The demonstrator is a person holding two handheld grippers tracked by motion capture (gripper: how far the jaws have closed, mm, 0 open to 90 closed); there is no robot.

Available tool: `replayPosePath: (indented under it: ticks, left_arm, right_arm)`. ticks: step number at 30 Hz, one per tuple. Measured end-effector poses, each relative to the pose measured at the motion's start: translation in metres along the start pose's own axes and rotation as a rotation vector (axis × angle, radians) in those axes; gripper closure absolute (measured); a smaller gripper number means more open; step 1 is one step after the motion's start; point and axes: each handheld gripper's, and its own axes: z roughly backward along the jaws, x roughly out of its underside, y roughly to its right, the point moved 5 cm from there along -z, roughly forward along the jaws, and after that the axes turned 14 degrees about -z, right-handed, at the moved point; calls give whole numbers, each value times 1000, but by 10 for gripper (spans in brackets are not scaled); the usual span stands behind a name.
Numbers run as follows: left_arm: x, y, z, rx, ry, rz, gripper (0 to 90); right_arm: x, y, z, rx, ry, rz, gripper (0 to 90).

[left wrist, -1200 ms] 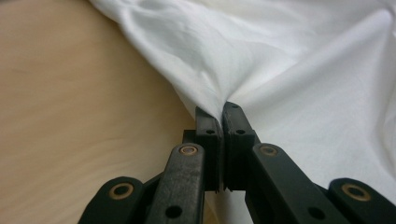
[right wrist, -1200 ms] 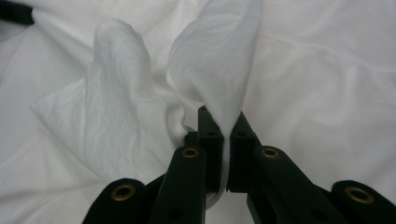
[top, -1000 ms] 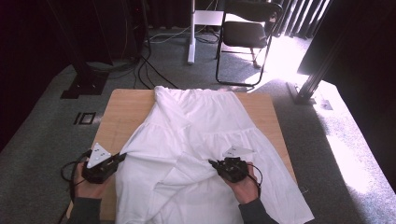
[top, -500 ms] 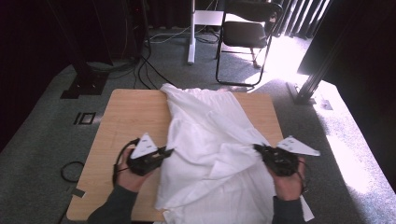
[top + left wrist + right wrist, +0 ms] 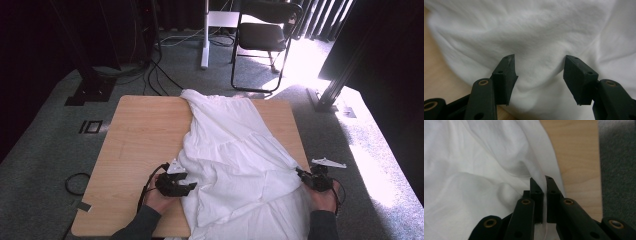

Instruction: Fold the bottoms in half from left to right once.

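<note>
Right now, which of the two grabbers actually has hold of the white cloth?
The right gripper: its jaws are pinched shut on an edge of the white cloth. The left gripper has just been opening; its jaws stand apart, with cloth between them unpinched.

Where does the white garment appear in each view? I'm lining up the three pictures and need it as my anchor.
High view: the white garment runs from the table's far edge to its near edge, right of centre.
Left gripper view: white garment behind the open jaws.
Right gripper view: white garment on the left, its edge pinched between the jaws.
Shared landmark: the wooden table.
</note>
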Motion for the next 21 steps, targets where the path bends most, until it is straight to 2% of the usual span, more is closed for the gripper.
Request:
replayPosePath:
  ticks: [1,2,3,7,11,13,19,20,21]
  left_arm:
    - [3,1,-4,0,-13,-6,444]
    - [5,2,-8,-10,-5,-27,462]
    - [4,1,-8,-21,-2,-32,484]
    - [5,-7,-9,-81,-18,-65,704]
    - [4,-20,-9,-120,-29,-51,830]
    - [5,-32,-9,-158,-35,-42,848]
    - [15,-83,-1,-263,-65,31,852]
    - [18,-94,2,-296,-80,41,852]
    - [19,-99,2,-307,-82,52,850]
  right_arm:
    - [3,1,-5,13,-18,6,863]
    - [5,2,-9,24,-31,8,860]
    - [8,2,-13,32,-44,9,858]
    - [11,1,-18,30,-44,0,856]
    - [10,-1,-20,21,-41,-6,854]
    - [10,-3,-22,14,-35,-12,855]
    - [6,-15,-33,-3,-24,1,850]
    - [5,-18,-36,-11,-22,4,849]
    - [4,-22,-40,-31,-20,6,848]
